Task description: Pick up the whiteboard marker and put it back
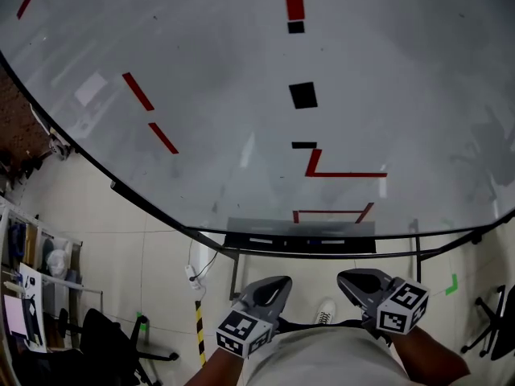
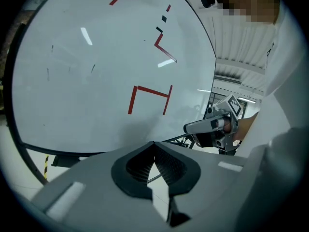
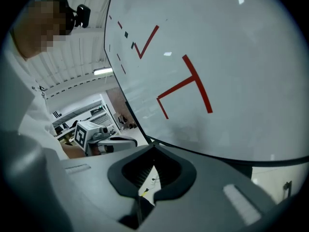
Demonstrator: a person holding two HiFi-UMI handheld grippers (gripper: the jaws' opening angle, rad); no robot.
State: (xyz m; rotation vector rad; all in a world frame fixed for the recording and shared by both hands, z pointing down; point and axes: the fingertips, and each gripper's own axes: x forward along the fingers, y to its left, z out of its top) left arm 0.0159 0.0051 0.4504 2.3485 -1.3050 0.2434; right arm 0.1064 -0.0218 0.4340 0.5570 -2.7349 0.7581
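Observation:
A large whiteboard (image 1: 241,95) with red and black marks fills the head view. Under its lower edge runs a dark ledge (image 1: 302,238) with a few pale slim shapes on it, too small to tell as markers. No whiteboard marker shows clearly in any view. My left gripper (image 1: 275,285) and right gripper (image 1: 351,279) are held low, close to the person's body and short of the ledge. In the left gripper view the left gripper (image 2: 154,147) has its jaws touching, with nothing held. The right gripper (image 3: 153,150) looks the same in its own view.
A black office chair (image 1: 113,336) and shelves (image 1: 32,272) stand at lower left. A yellow-black striped post (image 1: 199,332) rises by the board's stand. Another chair (image 1: 495,328) sits at far right. Green tape (image 1: 452,284) marks the pale tiled floor.

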